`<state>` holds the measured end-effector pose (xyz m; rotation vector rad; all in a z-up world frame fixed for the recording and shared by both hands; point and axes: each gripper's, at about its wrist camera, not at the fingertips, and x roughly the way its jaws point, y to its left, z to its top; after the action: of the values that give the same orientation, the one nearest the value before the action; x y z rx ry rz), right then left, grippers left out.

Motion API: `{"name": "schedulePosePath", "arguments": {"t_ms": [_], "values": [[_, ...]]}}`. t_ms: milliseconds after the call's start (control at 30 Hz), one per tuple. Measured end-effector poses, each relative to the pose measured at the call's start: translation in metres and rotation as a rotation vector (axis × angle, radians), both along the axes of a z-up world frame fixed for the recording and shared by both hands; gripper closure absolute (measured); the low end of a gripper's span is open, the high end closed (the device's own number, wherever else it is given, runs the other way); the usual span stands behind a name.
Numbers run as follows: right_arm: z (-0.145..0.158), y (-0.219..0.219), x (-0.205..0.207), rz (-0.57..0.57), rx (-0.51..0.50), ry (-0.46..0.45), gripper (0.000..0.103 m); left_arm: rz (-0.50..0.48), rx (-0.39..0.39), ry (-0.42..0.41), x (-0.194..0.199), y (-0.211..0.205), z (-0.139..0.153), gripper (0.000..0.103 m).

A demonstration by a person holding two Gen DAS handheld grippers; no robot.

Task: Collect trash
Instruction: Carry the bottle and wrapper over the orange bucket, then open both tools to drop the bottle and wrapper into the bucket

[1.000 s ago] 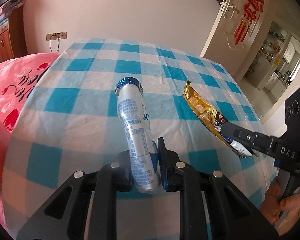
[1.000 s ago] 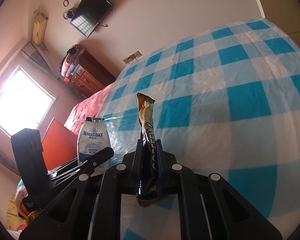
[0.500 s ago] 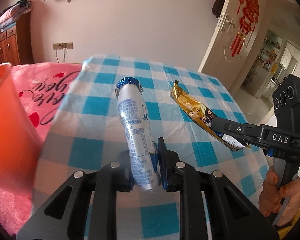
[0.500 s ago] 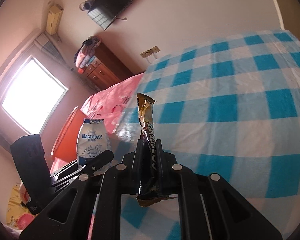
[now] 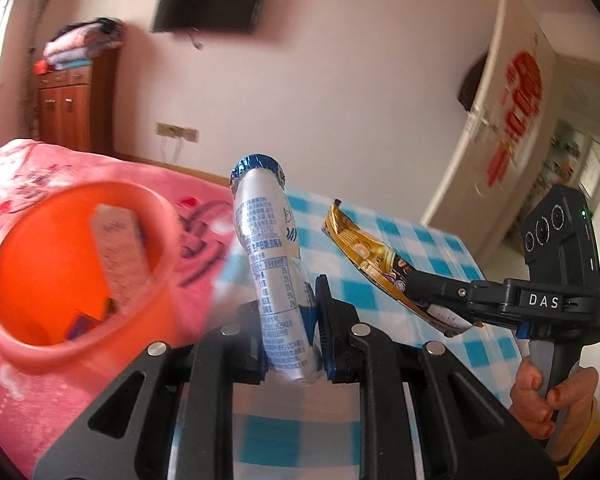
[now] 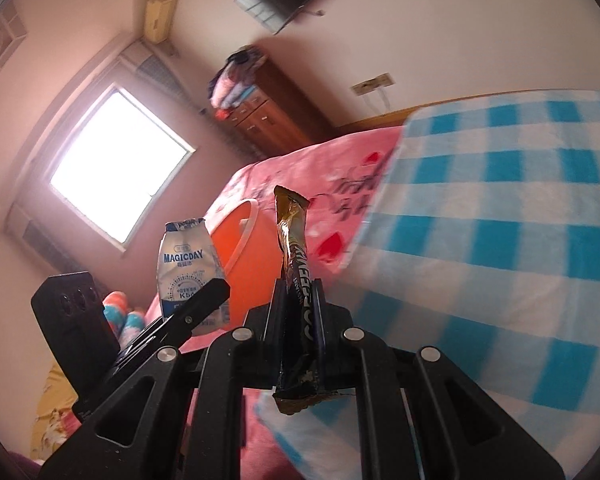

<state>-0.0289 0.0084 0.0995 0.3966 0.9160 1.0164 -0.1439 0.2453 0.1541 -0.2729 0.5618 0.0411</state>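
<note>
Fingers of both grippers clench trash, a milk pouch (image 5: pixel 274 264) and gold wrapper (image 6: pixel 296 280), needing release over the orange bin (image 5: pixel 32 344).

Daylight pours in through the window (image 6: pixel 118 174) up and left of my right gripper (image 6: pixel 298 312), totally blown out white, washing the room in a pinkish haze. Fisheye bends everything at the edges, corners go black. The orange bin (image 5: pixel 66 276) and checkered cloth (image 6: pixel 500 248) smear with motion blur; the stuff pinched right in front of the lens stays sharp.
</note>
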Motion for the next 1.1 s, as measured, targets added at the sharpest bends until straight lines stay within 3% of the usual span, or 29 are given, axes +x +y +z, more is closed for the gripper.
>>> {"name": "schedulePosePath", "arguments": {"t_ms": [367, 600, 833, 900, 933, 1000, 1033, 1100], "values": [[0.03, 0.117, -0.003, 0.187, 0.019, -0.009, 0.09, 0.213, -0.011, -0.02, -0.023, 0.089, 0.008, 0.082], [0.021, 0.174, 0.002, 0.24, -0.005, 0.024, 0.089, 0.263, -0.019, 0.013, -0.02, 0.119, -0.009, 0.082], [0.005, 0.204, 0.007, 0.236, -0.059, 0.032, 0.086, 0.301, -0.01, 0.048, -0.017, 0.133, -0.024, 0.081], [0.003, 0.211, 0.007, 0.236, -0.072, 0.029, 0.084, 0.311, -0.009, 0.061, -0.016, 0.134, -0.027, 0.075], [0.002, 0.212, 0.007, 0.236, -0.07, 0.032, 0.079, 0.313, -0.006, 0.069, -0.015, 0.133, -0.029, 0.068], [0.002, 0.21, 0.006, 0.226, -0.064, 0.029, 0.051, 0.324, 0.006, 0.074, -0.016, 0.133, -0.03, 0.05], [0.004, 0.207, 0.004, 0.215, -0.065, 0.015, 0.047, 0.331, 0.014, 0.074, -0.018, 0.132, -0.031, 0.041], [0.007, 0.202, 0.003, 0.196, -0.079, -0.022, 0.04, 0.343, 0.043, 0.074, -0.019, 0.13, -0.03, 0.034]]}}
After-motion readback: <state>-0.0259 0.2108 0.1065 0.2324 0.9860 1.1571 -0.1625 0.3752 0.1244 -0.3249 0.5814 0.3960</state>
